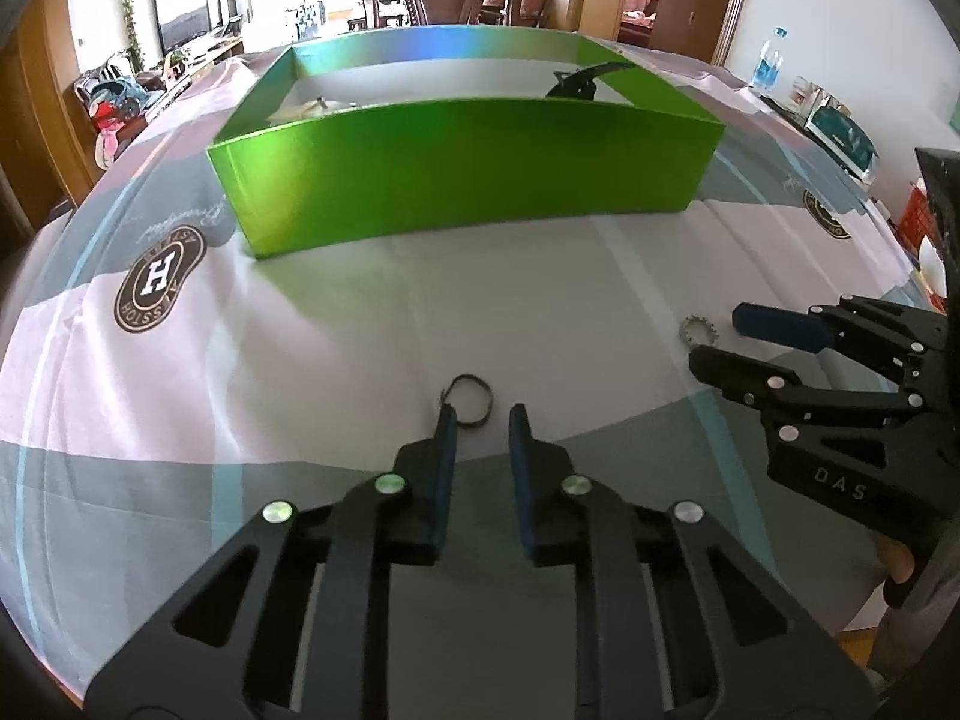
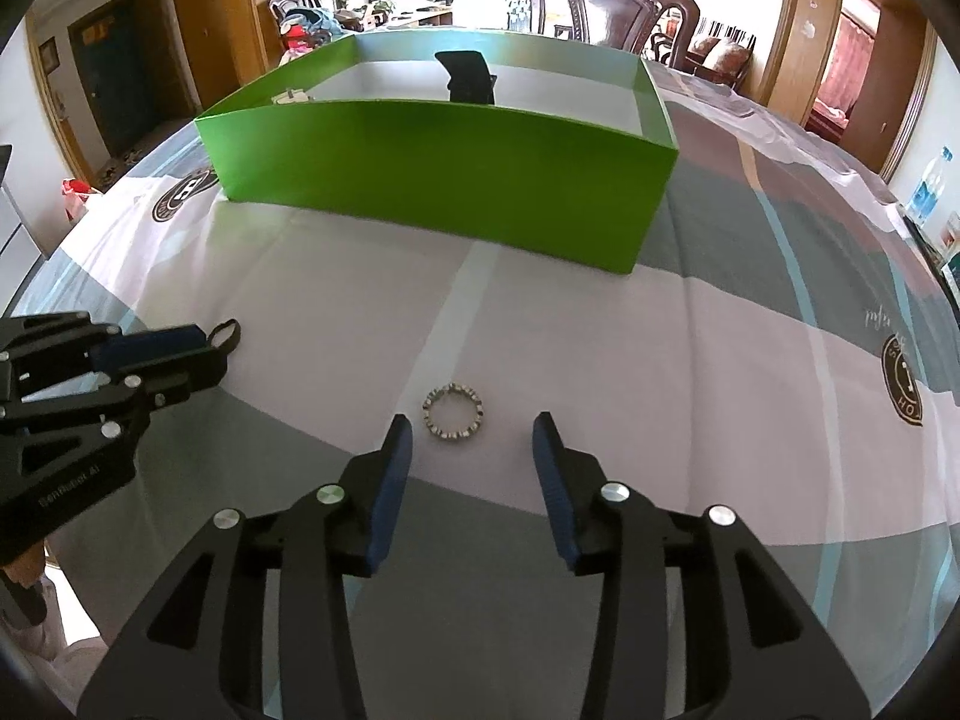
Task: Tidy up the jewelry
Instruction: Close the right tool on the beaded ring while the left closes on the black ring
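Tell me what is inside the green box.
Inside the green box, a black object stands toward the back and a pale item lies at left. The near wall hides the floor.

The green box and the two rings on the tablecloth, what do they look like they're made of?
Green box: probably cardboard with a glossy coating; thin flat walls, rainbow sheen along the rim.
Studded ring: looks like silvery metal set with small stones, glinting.
Dark ring: a thin dark band, possibly metal; too small to tell.

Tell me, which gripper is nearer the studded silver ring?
Right. The studded silver ring lies beyond the right gripper's open fingertips; the left gripper is off to the side.
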Motion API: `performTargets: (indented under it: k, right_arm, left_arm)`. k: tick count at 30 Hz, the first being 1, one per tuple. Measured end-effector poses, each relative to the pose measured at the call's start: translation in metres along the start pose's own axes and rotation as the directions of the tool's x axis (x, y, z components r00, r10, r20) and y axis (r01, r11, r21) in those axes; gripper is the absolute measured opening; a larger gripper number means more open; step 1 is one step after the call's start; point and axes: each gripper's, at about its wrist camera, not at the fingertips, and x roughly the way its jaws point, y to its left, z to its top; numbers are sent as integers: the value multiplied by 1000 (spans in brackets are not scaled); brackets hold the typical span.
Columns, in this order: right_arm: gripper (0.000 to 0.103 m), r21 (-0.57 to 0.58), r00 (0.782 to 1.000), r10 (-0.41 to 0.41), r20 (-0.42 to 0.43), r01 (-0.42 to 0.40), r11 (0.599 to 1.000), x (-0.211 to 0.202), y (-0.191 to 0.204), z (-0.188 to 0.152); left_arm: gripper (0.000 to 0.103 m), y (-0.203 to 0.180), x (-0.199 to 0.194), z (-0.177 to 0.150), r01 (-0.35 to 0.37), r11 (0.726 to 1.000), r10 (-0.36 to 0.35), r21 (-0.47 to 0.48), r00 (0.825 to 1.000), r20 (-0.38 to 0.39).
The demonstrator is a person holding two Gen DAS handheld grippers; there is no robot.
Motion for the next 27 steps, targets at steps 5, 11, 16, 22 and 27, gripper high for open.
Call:
performTargets:
  k: [5, 11, 16, 22, 27]
  right_arm:
    - [42, -18, 999, -32, 10, 32, 999, 3, 6, 6]
    - [26, -48, 1000, -2, 12, 2, 999, 3, 15, 7]
    - [27, -36, 1000, 30, -2, -30, 999, 1, 13, 6]
    - [33, -28, 1000, 12, 0, -12, 1000, 2, 8, 5]
    - [33, -46, 1000, -19, 12, 20, 999, 3, 17, 6]
  left_arm:
    - [16, -2, 2, 2, -4, 1000, 4, -5, 1000, 2]
    - [25, 3, 4, 5, -7, 1000, 8, -28, 1000, 3]
    - [33, -4, 6, 7, -8, 1000, 8, -15, 1000, 3]
    - [32, -6, 9, 10, -19, 1000, 19, -13, 1000, 9]
    - [29, -6, 10, 11, -29, 999, 29, -22, 1000, 12]
